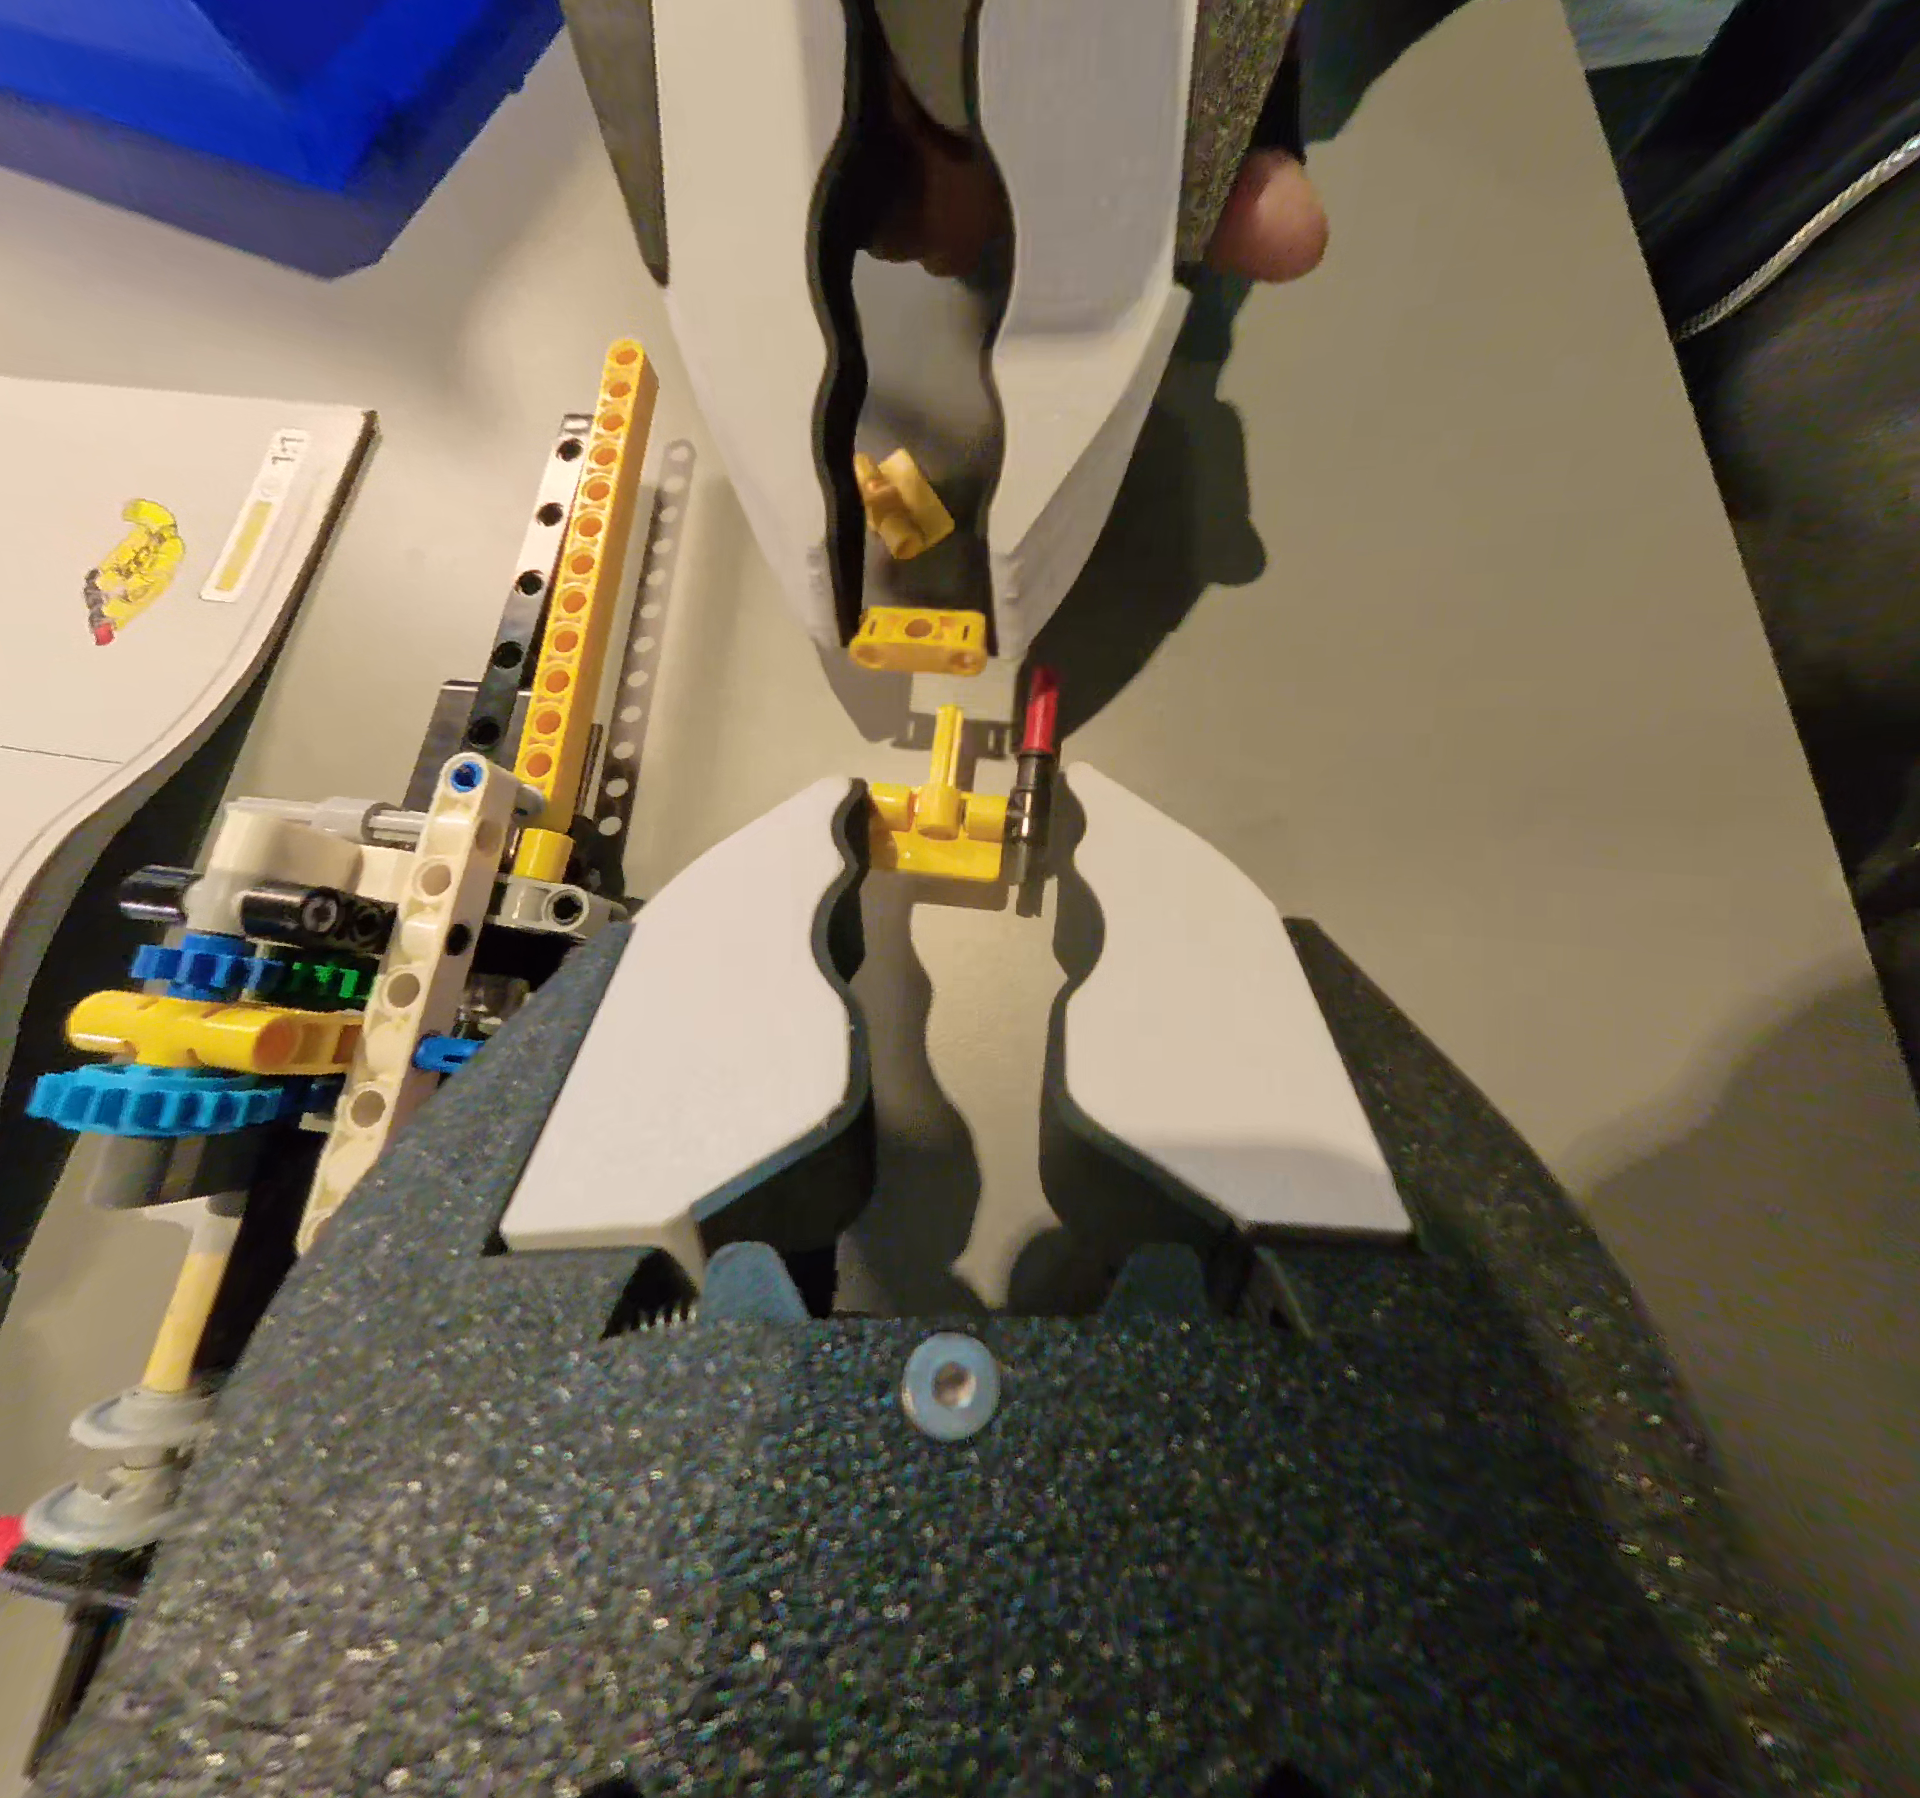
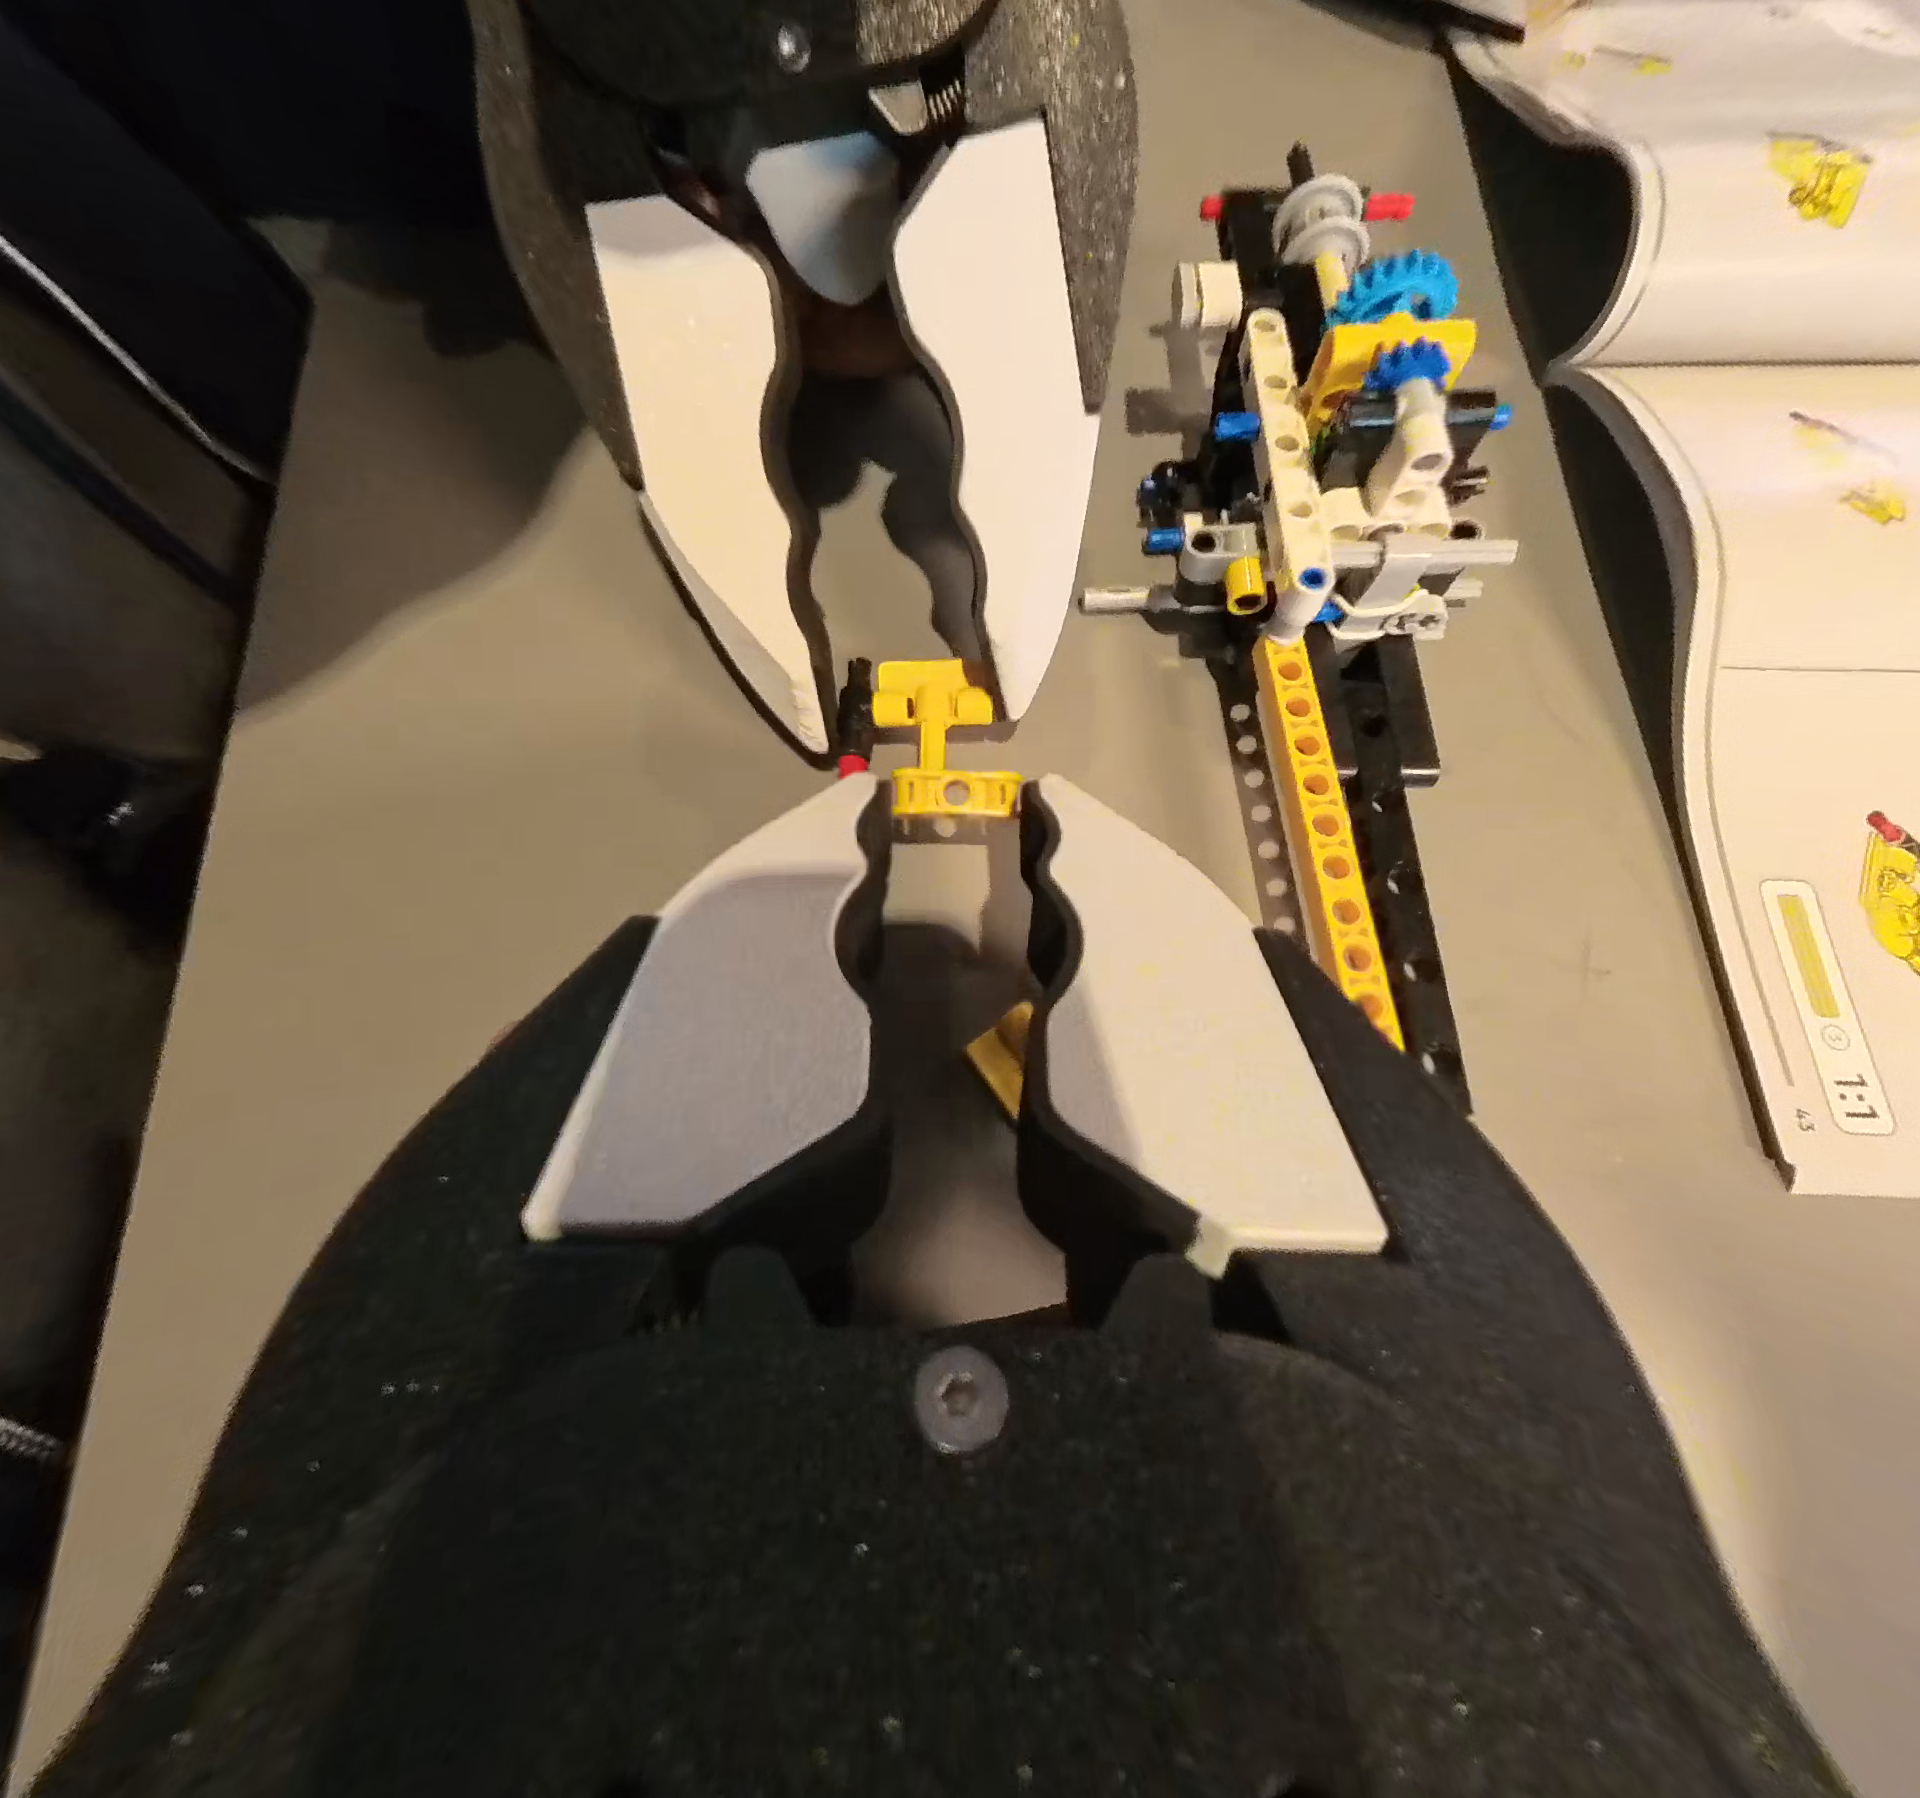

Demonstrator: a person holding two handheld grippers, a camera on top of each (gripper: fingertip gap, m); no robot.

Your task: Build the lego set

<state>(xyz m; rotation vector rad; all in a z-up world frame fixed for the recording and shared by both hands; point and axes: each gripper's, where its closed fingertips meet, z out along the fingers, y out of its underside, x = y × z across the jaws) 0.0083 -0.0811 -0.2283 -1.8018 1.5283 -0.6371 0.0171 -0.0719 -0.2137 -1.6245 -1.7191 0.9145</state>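
My left gripper [image 1: 956, 803] is shut on a yellow connector piece [image 1: 940, 839]. A thin yellow axle [image 1: 945, 740] sticks forward from it, and a black pin with a red end [image 1: 1036, 751] is at its side. My right gripper [image 2: 951, 798] faces it tip to tip, shut on a short yellow beam [image 2: 954, 792] with holes. The axle [image 2: 933, 742] points at the beam's middle hole, with a small gap showing in the left wrist view. The partly built model [image 1: 416, 917] with gears and a long yellow beam stands beside the grippers on the table.
An open instruction booklet [image 2: 1818, 813] lies beyond the model [image 2: 1340, 460]. A blue bin [image 1: 260, 34] stands at the far left. A loose yellow piece [image 1: 902, 501] lies on the table under the right gripper [image 1: 916, 642]. A person's dark sleeve and thumb [image 1: 1273, 210] are behind it.
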